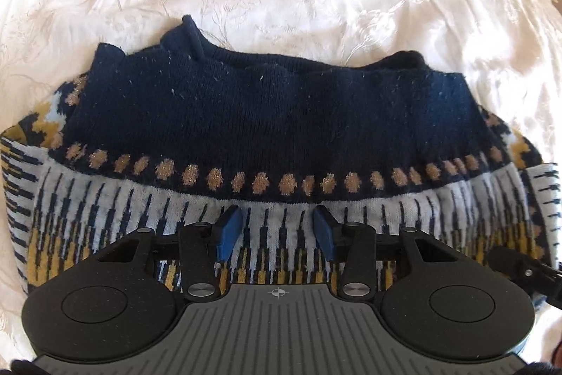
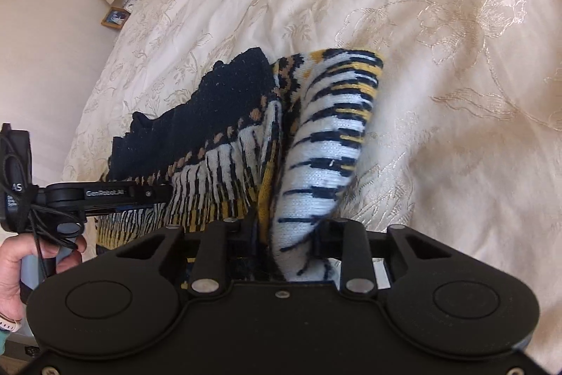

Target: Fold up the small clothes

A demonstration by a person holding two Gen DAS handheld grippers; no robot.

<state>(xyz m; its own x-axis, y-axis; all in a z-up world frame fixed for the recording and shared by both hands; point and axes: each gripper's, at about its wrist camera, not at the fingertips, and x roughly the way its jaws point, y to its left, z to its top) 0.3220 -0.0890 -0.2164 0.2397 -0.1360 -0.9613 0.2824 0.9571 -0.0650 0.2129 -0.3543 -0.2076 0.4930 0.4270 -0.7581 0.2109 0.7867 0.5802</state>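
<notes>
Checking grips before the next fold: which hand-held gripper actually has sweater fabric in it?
The right hand-held gripper: a striped fold of the sweater rises from between its fingers. The left hand-held gripper is open, blue pads apart over the knit.

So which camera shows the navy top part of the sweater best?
The left wrist view: the sweater lies spread across the frame, its navy band seen head-on beyond the open left hand-held gripper. The right wrist view shows that band only edge-on, beside a lifted striped fold.
</notes>
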